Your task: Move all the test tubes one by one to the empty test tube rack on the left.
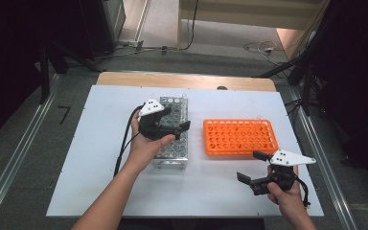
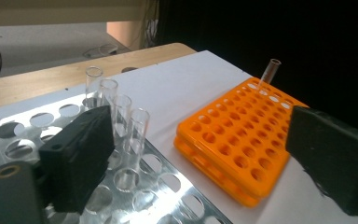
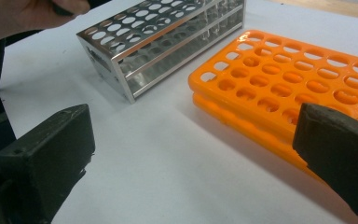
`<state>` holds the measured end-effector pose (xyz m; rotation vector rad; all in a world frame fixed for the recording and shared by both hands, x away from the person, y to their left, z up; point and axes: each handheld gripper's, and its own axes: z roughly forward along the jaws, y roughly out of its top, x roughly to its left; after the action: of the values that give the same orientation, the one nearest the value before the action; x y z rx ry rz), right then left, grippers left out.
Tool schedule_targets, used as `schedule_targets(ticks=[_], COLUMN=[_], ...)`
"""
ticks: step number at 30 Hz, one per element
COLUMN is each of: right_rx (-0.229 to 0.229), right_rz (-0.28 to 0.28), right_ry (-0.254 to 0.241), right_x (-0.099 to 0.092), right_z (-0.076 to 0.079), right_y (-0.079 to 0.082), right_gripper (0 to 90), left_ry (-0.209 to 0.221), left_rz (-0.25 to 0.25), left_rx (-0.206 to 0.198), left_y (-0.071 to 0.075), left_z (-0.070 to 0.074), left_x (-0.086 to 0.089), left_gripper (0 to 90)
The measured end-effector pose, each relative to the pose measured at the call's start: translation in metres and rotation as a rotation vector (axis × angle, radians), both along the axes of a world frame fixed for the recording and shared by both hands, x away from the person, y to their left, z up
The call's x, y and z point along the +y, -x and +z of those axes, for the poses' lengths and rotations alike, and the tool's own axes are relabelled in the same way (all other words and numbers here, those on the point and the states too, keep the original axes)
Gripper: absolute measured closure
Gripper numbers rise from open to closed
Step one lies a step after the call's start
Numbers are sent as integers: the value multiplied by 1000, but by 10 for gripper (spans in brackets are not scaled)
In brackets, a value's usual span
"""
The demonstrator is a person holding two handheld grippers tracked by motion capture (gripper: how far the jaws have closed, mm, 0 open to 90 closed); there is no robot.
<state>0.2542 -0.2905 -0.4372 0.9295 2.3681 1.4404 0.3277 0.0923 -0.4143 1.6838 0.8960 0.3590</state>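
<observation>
On the left side of the white worktop point(image 1: 76, 167) I've got my left gripper point(image 1: 176, 125) hovering over the metal rack point(image 1: 172, 154), jaws spread wide with nothing between them. From the left gripper view, a row of four clear glass tubes point(image 2: 121, 116) stands upright in the rack's holes along its far edge, just beside my left-hand jaw in that shot but not touching it. Next over is the orange rack point(image 1: 239, 136), sitting flat near the metal one with a gap of bare worktop between them. One more clear tube point(image 2: 269, 73) sticks up tilted from a hole at its far corner. Over on the right, my right gripper point(image 1: 250, 167) sits low by the near edge of the orange rack, jaws spread and holding nothing.
</observation>
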Motion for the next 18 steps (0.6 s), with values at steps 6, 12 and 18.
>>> schedule_targets(ticks=[6, 12, 18], right_rx=[-3, -4, -10], right_rz=[-16, -30, -59], right_ry=[-1, 2, 11], right_x=[-2, -3, -2], right_z=[2, 6, 9], right_y=[-2, -6, -14], right_gripper=[0, 0, 0], left_ry=[10, 12, 14], left_rz=[-24, -13, -16], left_rx=[-18, -40, -48], left_y=[19, 41, 62], left_z=[-1, -2, -3], left_x=[13, 21, 28], left_gripper=[0, 0, 0])
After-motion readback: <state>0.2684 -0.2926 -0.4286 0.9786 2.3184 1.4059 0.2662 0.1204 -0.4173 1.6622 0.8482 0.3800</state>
